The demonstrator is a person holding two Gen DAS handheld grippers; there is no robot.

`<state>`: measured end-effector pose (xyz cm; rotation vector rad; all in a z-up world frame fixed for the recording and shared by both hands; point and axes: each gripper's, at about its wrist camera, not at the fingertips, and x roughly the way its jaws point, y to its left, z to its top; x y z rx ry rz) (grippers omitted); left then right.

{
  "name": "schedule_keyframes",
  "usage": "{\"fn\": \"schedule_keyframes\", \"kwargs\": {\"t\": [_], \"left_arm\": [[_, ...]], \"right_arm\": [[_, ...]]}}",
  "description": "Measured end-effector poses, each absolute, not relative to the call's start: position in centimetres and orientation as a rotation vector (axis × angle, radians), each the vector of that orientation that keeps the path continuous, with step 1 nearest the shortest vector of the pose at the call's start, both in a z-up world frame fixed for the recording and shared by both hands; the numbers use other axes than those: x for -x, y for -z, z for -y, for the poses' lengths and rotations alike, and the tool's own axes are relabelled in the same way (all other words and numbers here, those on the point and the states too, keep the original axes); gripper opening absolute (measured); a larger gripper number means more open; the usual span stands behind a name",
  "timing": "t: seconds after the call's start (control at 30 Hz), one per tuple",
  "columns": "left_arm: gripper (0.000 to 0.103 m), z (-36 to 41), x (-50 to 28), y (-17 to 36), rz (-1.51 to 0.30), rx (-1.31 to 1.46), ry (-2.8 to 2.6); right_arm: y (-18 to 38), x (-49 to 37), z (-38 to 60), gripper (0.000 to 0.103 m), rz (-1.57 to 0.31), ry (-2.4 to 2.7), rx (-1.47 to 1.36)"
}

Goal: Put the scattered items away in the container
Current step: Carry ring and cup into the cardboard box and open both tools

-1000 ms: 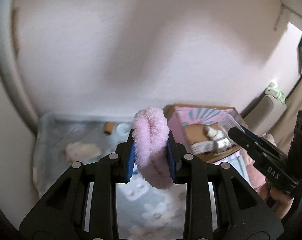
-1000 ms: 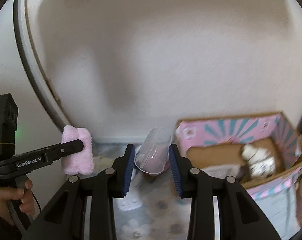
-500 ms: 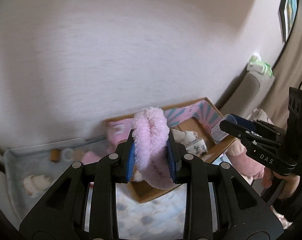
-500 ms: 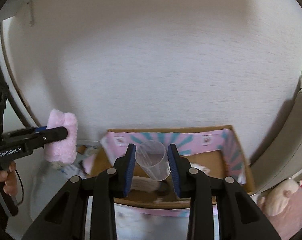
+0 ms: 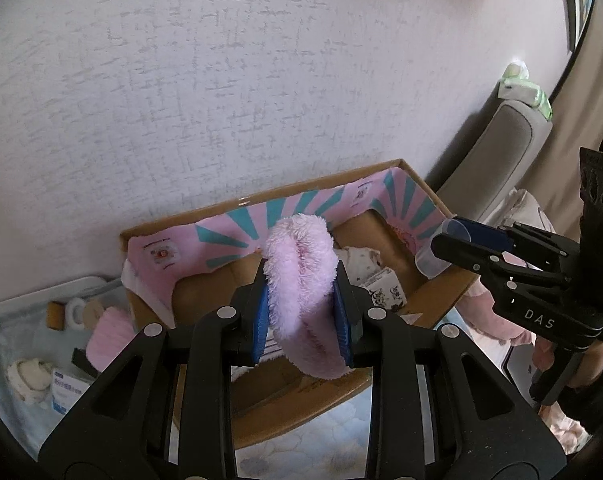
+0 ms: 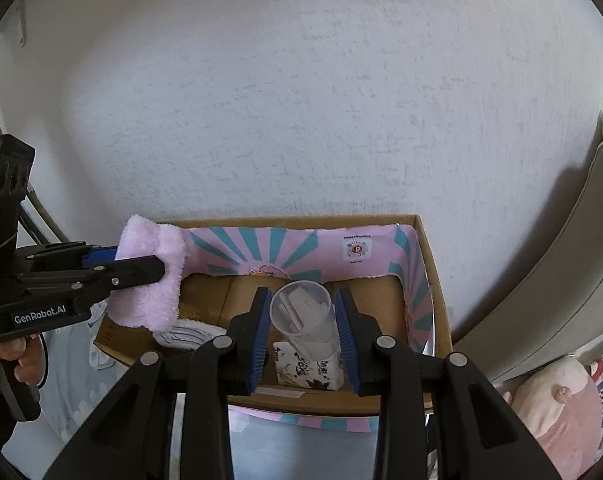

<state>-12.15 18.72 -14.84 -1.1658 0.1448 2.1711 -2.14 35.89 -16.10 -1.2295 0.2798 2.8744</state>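
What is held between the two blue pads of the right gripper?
A clear plastic cup, clamped by the right gripper above the cardboard box; the right wrist view shows it.

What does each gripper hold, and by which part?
Left gripper: fluffy pink cloth, pinched across its folded middle. Right gripper: clear plastic cup, gripped by its sides.

Hidden behind the left gripper's point(image 5: 302, 312) black frame: the near wall and front floor of the cardboard box point(image 5: 405, 176). Covered in part by the pink fluffy cloth point(image 5: 301, 280): a white printed packet point(image 5: 381, 288) inside. Seen only as a sliver past the right gripper point(image 5: 453, 246): the clear plastic cup point(image 5: 429, 264). Too small to identify: items on the pale blue mat point(image 5: 5, 344) at left. Cut off by the right wrist view's edge: a pink plush toy point(image 6: 557, 408).
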Motion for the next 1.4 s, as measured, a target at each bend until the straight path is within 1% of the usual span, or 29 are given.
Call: {"fn": "schedule_keyframes", "kwargs": {"t": [0.17, 0.23, 0.27, 0.3, 0.33, 0.37, 0.4, 0.47, 0.6, 0.77, 0.93, 1.13, 1.4], "left_arm": [[0.025, -19.1, 12.5, 14.7, -0.158, 1.174, -2.181], [0.028, -19.2, 12.5, 14.6, -0.179, 1.169, -2.19], [0.033, -19.3, 12.4, 14.5, -0.202, 1.178, -2.198], [0.04, -19.4, 12.3, 14.5, -0.239, 1.187, -2.206], [0.068, -19.3, 12.1, 14.4, -0.26, 1.184, -2.207], [0.1, -19.1, 11.9, 14.2, -0.265, 1.178, -2.211], [0.102, -18.7, 11.6, 13.8, -0.259, 1.157, -2.221], [0.102, -17.8, 11.1, 13.2, -0.234, 1.135, -2.216], [0.102, -16.2, 10.4, 12.1, -0.249, 1.135, -2.236], [0.102, -12.8, 9.3, 9.9, -0.209, 1.094, -2.29], [0.102, -9.1, 8.7, 7.7, -0.194, 1.039, -2.355], [0.102, -4.5, 8.0, 6.5, -0.122, 1.019, -2.399], [0.102, 1.3, 7.7, 6.0, -0.053, 1.021, -2.504]], "right_arm": [[16.7, 2.6, -36.2, 0.03, -0.286, -2.862, 1.263], [16.9, 3.1, -36.0, 0.031, -0.265, -2.839, 1.295], [17.2, 3.5, -35.9, 0.034, -0.247, -2.817, 1.337], [17.4, 3.7, -35.8, 0.052, -0.238, -2.801, 1.369], [17.7, 4.1, -35.7, 0.07, -0.24, -2.782, 1.423], [17.9, 4.2, -35.7, 0.073, -0.271, -2.776, 1.456], [18.0, 4.2, -35.8, 0.073, -0.296, -2.778, 1.462], [17.7, 3.9, -35.8, 0.073, -0.312, -2.773, 1.45], [16.5, 3.3, -34.7, 0.073, -0.221, -2.794, 1.417], [14.1, 2.5, -32.4, 0.073, -0.12, -2.86, 1.337], [11.5, 2.4, -30.9, 0.073, -0.18, -2.893, 1.312], [10.4, 2.9, -28.6, 0.073, -0.195, -2.906, 1.326], [10.2, 3.8, -24.9, 0.073, -0.111, -2.946, 1.372]]}}
